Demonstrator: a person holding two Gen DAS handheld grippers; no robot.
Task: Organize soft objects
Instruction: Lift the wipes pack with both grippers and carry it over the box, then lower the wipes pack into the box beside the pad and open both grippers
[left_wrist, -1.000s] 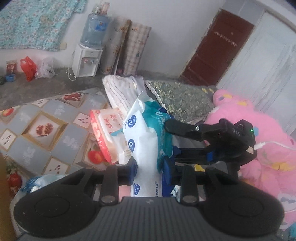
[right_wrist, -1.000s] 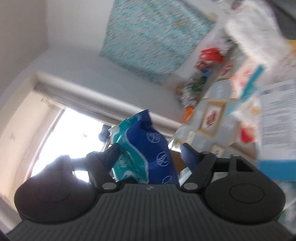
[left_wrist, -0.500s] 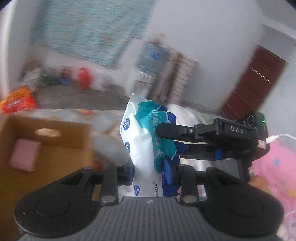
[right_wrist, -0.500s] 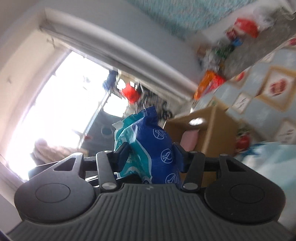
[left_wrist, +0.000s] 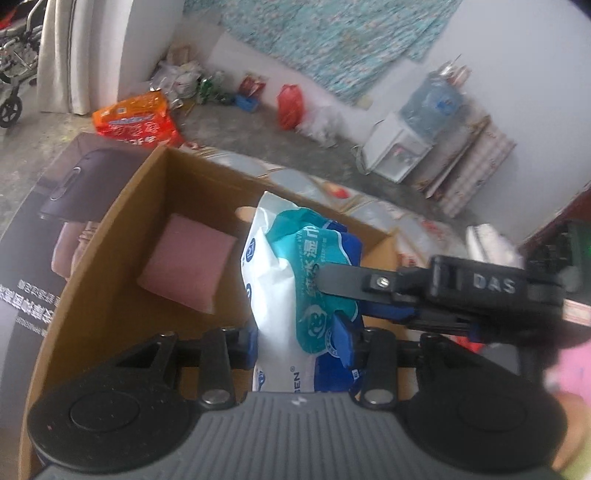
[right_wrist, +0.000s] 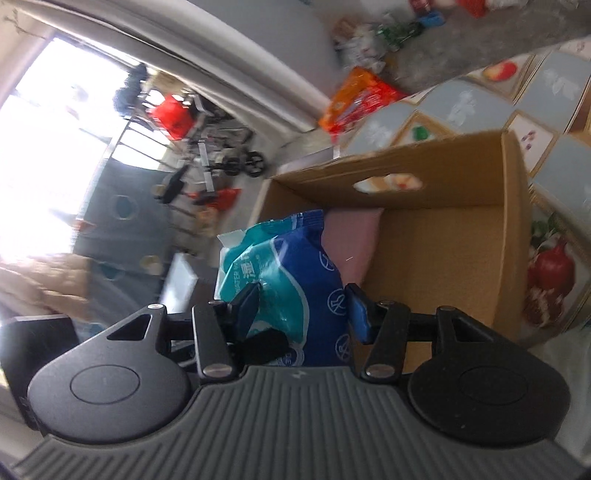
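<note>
left gripper (left_wrist: 297, 341) jaws opening, right gripper (right_wrist: 304, 308) clamped crosswise beside it

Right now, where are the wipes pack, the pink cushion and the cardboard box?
wipes pack (left_wrist: 284, 295), left wrist view, white front.
pink cushion (left_wrist: 188, 264), left wrist view, middle of its top.
cardboard box (right_wrist: 443, 181), right wrist view, far wall.
</note>
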